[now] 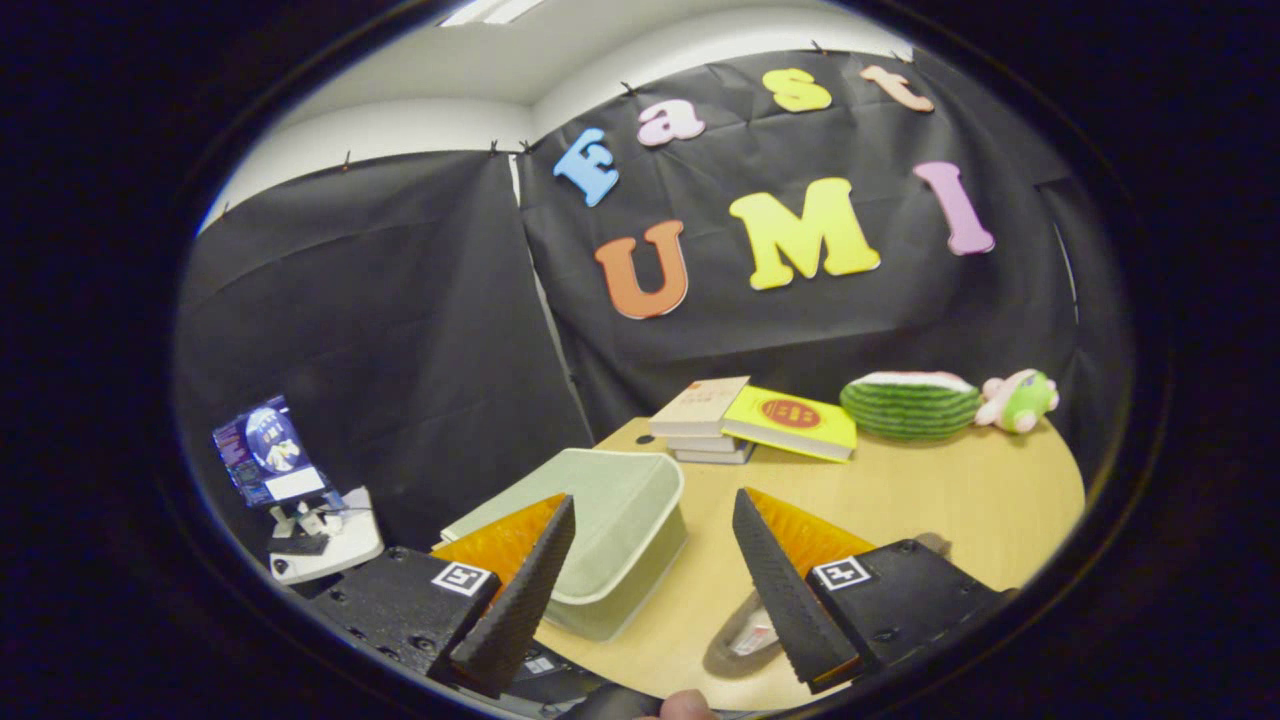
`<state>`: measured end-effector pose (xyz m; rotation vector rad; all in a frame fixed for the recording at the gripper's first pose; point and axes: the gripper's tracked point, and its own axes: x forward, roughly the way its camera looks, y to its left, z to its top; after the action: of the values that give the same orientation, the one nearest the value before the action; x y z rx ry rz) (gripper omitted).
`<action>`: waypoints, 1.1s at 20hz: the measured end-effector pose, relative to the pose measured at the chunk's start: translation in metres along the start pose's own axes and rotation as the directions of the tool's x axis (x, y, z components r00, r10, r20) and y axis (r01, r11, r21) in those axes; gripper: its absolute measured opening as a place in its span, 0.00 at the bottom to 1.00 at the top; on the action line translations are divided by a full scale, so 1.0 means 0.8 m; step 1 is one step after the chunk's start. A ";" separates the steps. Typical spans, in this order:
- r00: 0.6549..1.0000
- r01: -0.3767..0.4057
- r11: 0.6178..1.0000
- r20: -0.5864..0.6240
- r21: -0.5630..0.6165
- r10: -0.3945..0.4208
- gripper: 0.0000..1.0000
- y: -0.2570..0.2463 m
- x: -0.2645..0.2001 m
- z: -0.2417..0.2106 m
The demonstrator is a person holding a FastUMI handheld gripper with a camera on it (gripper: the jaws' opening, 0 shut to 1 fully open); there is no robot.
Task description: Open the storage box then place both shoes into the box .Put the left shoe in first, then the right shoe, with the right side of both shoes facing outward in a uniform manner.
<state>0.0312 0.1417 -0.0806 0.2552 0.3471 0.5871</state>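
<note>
The gripper [655, 560] rides low in the frame with its two fingers spread wide and nothing between them but bare tabletop; the jaws stand released.

Just ahead of the left finger, lower centre of the frame, sits the storage box [610, 520], a pale green plastic bin with its lid down, so the opening step looks not yet done. The box seems light and fairly stiff, its smooth plastic likely slippery. The raised lip of the lid on the side nearest the fingers looks the best place to pinch and lift. Being light, the box may slide on the table [960, 500] unless the pull goes mostly upward.

Under the right finger, toward the lower middle, one shoe [745, 630] lies partly hidden, its grey-brown side and pale lining showing. It reads as soft and pliable, light, so the firmer heel collar or side wall would hold better than the loose upper. Whether it is the left or right shoe cannot be told.

Further out, mid-frame, are a stack of books [710, 425], with a yellow book [795, 420] leaning on it. To the right lie a watermelon plush [910, 405] and a small green and pink toy [1020, 398].

Counted: one box, one shoe seen, about four books, two soft toys.
</note>
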 end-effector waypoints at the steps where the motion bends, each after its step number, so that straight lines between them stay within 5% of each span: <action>1: 0.998 -0.043 0.998 -0.039 0.043 0.044 1.00 0.008 0.013 -0.015; 6: 0.968 -0.147 0.955 -0.160 0.256 0.192 1.00 0.019 0.057 -0.063; 13: 0.921 -0.173 0.859 -0.230 0.483 0.315 0.99 0.016 0.090 -0.107; 22: 0.868 -0.170 0.670 -0.211 0.722 0.449 0.99 0.029 0.117 -0.130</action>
<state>0.0519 0.2284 -0.1906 0.9548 0.9162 0.8431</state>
